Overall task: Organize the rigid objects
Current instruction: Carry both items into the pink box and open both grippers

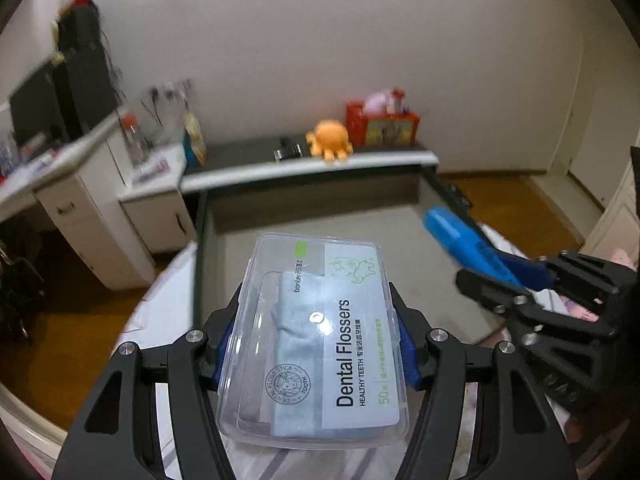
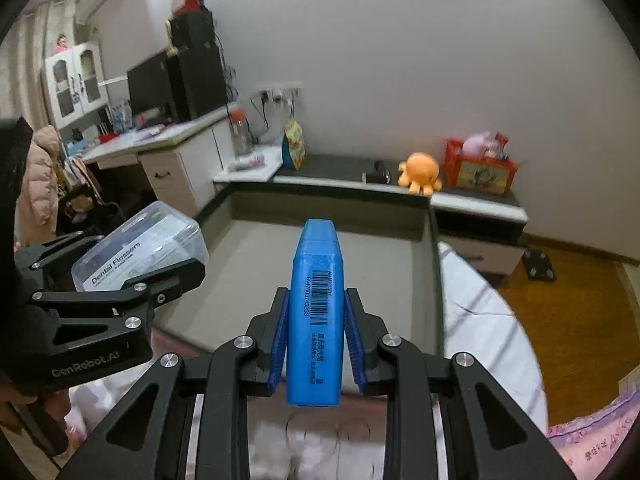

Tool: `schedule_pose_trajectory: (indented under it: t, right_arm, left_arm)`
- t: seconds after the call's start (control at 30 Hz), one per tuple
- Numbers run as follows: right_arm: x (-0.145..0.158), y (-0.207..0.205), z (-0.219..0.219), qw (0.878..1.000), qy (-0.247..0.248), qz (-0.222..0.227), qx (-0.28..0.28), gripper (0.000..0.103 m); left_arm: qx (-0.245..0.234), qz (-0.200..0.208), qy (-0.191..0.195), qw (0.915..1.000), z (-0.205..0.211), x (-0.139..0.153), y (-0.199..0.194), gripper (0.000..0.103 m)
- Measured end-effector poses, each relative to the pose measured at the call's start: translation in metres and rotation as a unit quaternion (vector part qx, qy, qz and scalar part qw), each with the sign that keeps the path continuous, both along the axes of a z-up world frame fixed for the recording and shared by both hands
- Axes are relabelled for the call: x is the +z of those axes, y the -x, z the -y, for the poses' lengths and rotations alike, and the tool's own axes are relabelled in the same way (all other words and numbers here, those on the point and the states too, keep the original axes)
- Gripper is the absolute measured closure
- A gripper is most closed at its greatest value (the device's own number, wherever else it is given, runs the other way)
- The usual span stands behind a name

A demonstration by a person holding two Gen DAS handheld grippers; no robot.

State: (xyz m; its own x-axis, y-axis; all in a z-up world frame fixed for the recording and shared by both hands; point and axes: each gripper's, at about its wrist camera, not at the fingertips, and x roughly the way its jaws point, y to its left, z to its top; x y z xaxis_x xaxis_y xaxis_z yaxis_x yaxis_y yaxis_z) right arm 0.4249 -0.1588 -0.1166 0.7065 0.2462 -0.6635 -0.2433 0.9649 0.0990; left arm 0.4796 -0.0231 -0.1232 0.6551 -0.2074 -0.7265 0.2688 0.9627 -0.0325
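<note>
Left gripper [image 1: 316,344] clamped the stiff, slick floss box [image 1: 316,332] by its long sides; right gripper [image 2: 316,336] clamped the light blue case [image 2: 316,304] mid-body.

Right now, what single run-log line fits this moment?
left gripper: holds dental flossers box | right gripper: holds blue case | both above grey tray | nothing placed

colours on show

clear floss box [image 1: 312,340] with a pale blue label and black lettering; solid blue case [image 2: 316,312] with a black barcode; orange octopus toy [image 2: 420,172] beside a red box [image 2: 478,170]; grey tray [image 2: 400,264]; black grippers with blue pads [image 2: 280,340].
</note>
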Motion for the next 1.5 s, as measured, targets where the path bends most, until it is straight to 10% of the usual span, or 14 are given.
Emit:
schedule_pose_trajectory:
  t: [0.33,0.5,0.63,0.7,1.1,1.5]
  right_arm:
    - [-0.052,-0.049,-0.004,0.996,0.024,-0.091,0.0,0.076]
    - [-0.05,-0.047,0.004,0.996,0.015,-0.088,-0.013,0.074]
    - [-0.032,-0.037,0.01,0.997,0.005,-0.064,-0.03,0.038]
    - [-0.016,-0.023,0.013,0.999,-0.006,-0.041,-0.031,0.023]
    - [0.065,0.119,0.001,0.994,-0.006,0.109,-0.027,0.021]
    - [0.061,0.266,-0.002,0.974,-0.007,0.219,-0.049,0.0]
  left_arm:
    - [0.001,-0.065,-0.052,0.9965,0.015,-0.046,-0.046,0.038]
    - [0.02,-0.058,-0.066,0.9959,0.013,-0.044,-0.046,0.018]
    - [0.033,-0.032,-0.054,0.9975,0.002,-0.022,-0.022,0.011]
    - [0.036,-0.01,-0.034,0.9987,-0.008,-0.004,-0.005,0.006]
    - [0.056,0.182,-0.006,0.9817,-0.043,0.076,0.167,0.0]
    - [0.055,0.253,0.02,0.9656,-0.045,0.061,0.31,0.0]
